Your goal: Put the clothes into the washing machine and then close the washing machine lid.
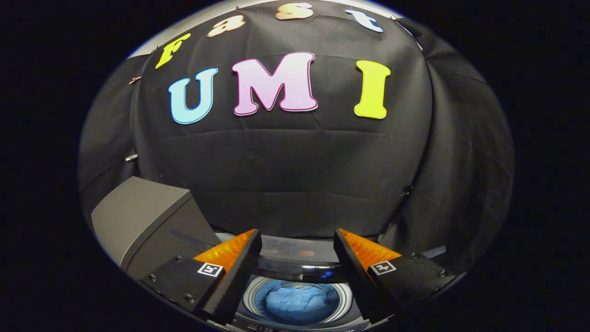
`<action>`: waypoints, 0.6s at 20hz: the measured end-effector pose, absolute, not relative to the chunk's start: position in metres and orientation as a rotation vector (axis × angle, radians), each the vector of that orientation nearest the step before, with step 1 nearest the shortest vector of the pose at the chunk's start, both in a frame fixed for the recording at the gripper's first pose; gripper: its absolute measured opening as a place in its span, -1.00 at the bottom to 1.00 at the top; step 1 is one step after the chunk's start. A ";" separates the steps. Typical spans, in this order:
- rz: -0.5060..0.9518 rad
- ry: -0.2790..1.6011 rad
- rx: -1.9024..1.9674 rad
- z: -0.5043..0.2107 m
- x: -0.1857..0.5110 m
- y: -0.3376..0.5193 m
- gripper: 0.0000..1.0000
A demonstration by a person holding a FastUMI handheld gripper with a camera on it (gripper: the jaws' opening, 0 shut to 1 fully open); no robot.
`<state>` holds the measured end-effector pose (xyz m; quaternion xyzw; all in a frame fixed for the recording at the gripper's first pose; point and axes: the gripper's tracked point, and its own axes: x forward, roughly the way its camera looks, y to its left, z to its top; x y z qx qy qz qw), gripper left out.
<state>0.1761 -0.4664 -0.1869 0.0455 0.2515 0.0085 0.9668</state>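
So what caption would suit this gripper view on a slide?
Open gripper above the washing machine, blue clothes in its drum, lid raised beside it.

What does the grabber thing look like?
The gripper has two wedge-shaped fingers that taper toward the tips. Their inner faces are ribbed. Each finger sits on a flat black mount with small screws, and each mount carries a little square black-and-white marker.
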 end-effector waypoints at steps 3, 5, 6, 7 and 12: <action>0.020 0.536 0.059 -0.201 0.164 -0.462 0.98; 0.003 0.694 -0.043 -0.238 0.139 -0.471 0.96; 0.020 0.735 -0.047 -0.252 0.123 -0.470 0.97; 0.023 0.746 -0.050 -0.265 0.114 -0.466 0.97; 0.051 0.695 -0.046 -0.269 0.085 -0.452 0.97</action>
